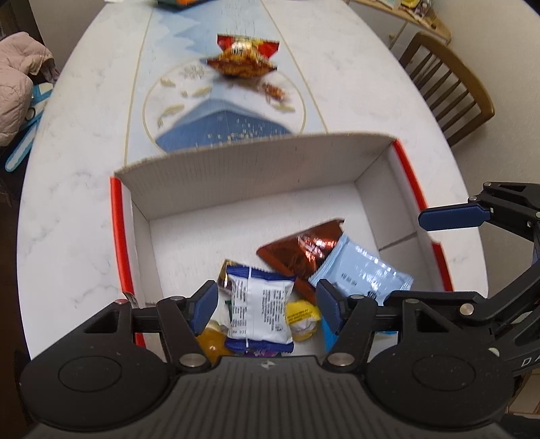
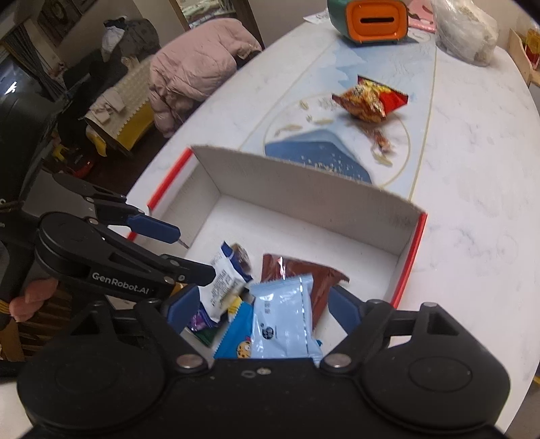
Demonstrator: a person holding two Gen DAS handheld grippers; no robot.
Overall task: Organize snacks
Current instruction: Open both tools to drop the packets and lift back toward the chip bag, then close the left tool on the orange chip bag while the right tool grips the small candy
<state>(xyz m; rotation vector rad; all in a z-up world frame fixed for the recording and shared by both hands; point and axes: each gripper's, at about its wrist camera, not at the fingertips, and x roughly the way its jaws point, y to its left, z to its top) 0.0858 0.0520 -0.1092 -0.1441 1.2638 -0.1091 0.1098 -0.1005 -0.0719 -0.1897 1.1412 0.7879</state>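
Observation:
A white cardboard box with red edges (image 1: pixel 256 182) (image 2: pixel 303 196) stands on the table and holds several snack packets. Among them are a white and blue packet (image 1: pixel 258 307) (image 2: pixel 224 270), a brown foil packet (image 1: pixel 300 251) (image 2: pixel 314 280) and a pale blue packet (image 1: pixel 364 270) (image 2: pixel 283 320). My left gripper (image 1: pixel 266 304) is open and empty above the white and blue packet. My right gripper (image 2: pixel 263 304) is open and empty above the pale blue packet. A red and orange snack bag (image 1: pixel 244 55) (image 2: pixel 368 99) lies on the table beyond the box.
The oval marble table (image 1: pixel 67 202) (image 2: pixel 472 202) has a blue runner down its middle. An orange and green container (image 2: pixel 371 20) and a clear bag (image 2: pixel 467 30) sit at the far end. A wooden chair (image 1: pixel 445 87) stands to the right. A pink jacket (image 2: pixel 195 67) lies at left.

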